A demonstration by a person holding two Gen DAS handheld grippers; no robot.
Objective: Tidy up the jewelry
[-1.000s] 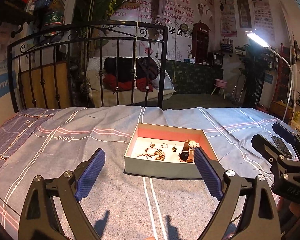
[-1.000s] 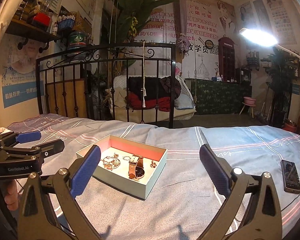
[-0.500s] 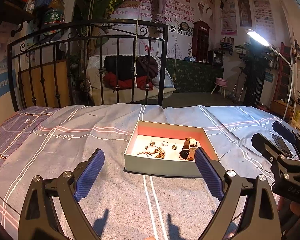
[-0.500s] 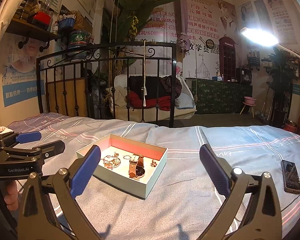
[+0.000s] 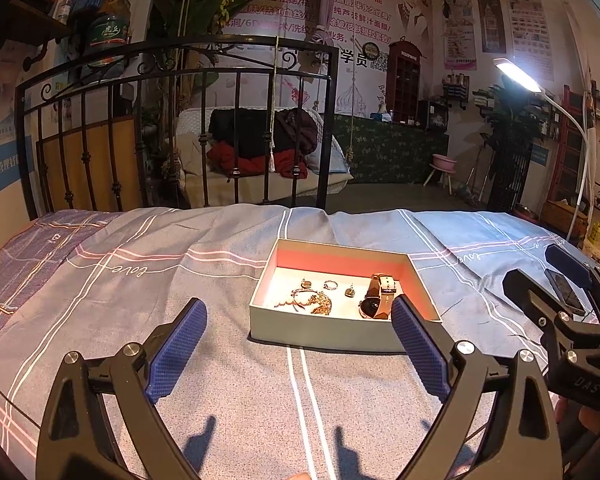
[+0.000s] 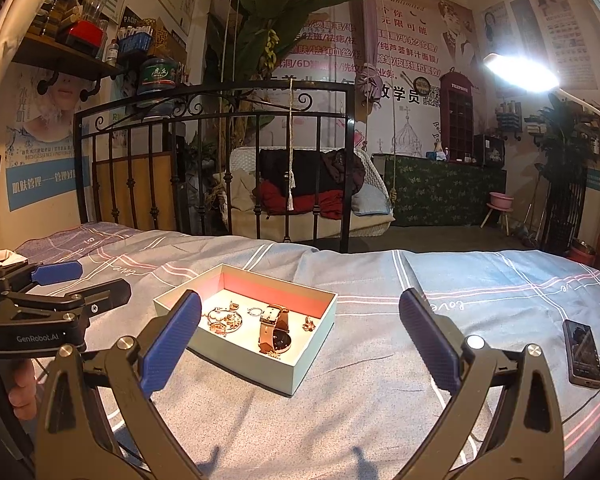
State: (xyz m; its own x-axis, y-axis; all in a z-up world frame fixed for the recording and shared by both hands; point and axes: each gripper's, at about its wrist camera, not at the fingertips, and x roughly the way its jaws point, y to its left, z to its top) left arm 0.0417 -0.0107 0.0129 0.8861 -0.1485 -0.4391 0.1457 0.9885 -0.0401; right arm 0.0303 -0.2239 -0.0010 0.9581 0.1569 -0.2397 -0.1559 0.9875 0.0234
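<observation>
Left gripper and right gripper: spread wide, holding nothing, poised above bed. Open box at 12 o'clock of left gripper, containing watch, tangled chains, ring. Phone at 3 o'clock of box.

The bedspread is grey-blue with thin white and pink line checks, turning purple at nine o'clock. The box is pale grey-green outside, with coral-red inner walls and a cream floor. In it, the watch has a tan strap and black dial; the chains are gold. Both tongs, left and right, are black with ribbed dark-blue pads. The phone at three o'clock is dark.
</observation>
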